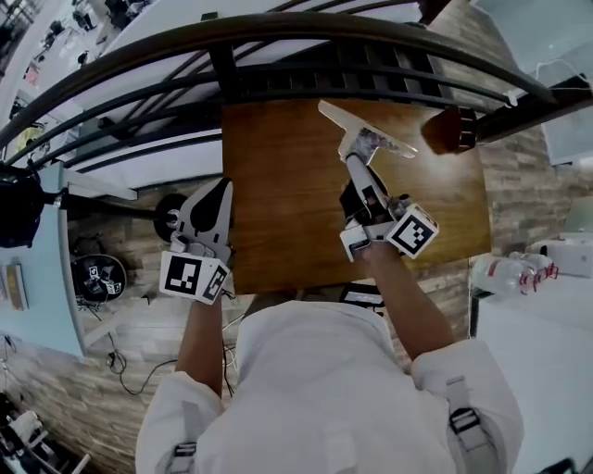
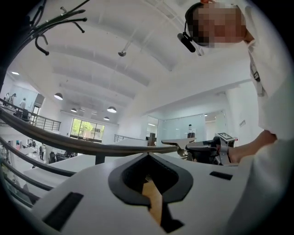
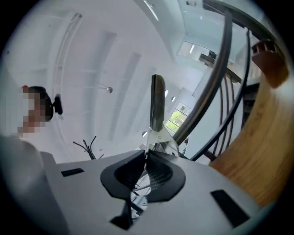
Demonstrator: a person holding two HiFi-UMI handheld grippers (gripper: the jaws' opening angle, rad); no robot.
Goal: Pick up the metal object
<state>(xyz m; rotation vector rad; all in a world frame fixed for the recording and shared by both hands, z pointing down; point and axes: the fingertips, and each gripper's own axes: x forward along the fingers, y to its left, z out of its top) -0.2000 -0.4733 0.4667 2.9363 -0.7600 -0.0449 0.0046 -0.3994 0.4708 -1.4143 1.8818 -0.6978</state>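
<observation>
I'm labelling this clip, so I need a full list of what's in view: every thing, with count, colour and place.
metal object: one, silver, T-shaped, held over the table
table: one, brown wood, centre
railing: one, dark, curved, beyond the table
bottles: seemingly two, clear with red, on the white surface at right
cables: a few, dark, on the floor at left
left gripper: one, white and black, shut and empty, at the table's left edge
right gripper: one, white and black, shut on the metal object
sleeves: two, white, bottom
</observation>
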